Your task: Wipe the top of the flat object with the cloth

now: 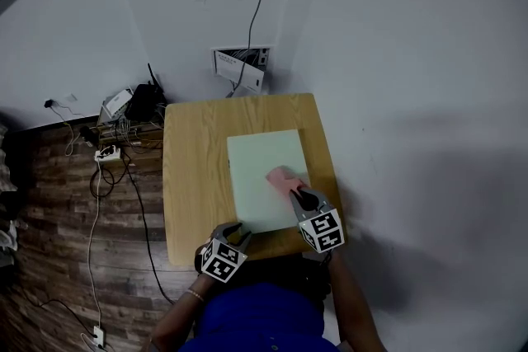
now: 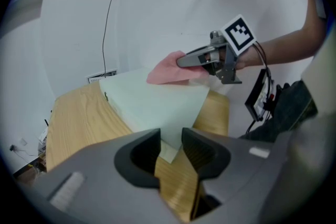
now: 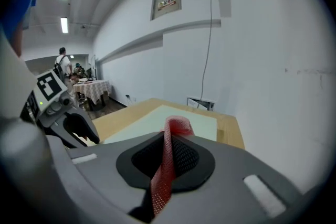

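Observation:
A pale green flat board lies on the wooden table. My right gripper hangs over the board's near right part, shut on a pink mesh cloth that droops from its tips above the board. In the right gripper view the cloth runs pinched between the jaws. My left gripper sits at the board's near left corner. The left gripper view shows its jaws apart, with the board's corner in the gap, untouched. That view also shows the right gripper and cloth.
A wall box with a cable sits behind the table. Power strips, devices and cords litter the wood floor at the left. A white wall runs close along the table's right and far sides. A distant person stands in another room.

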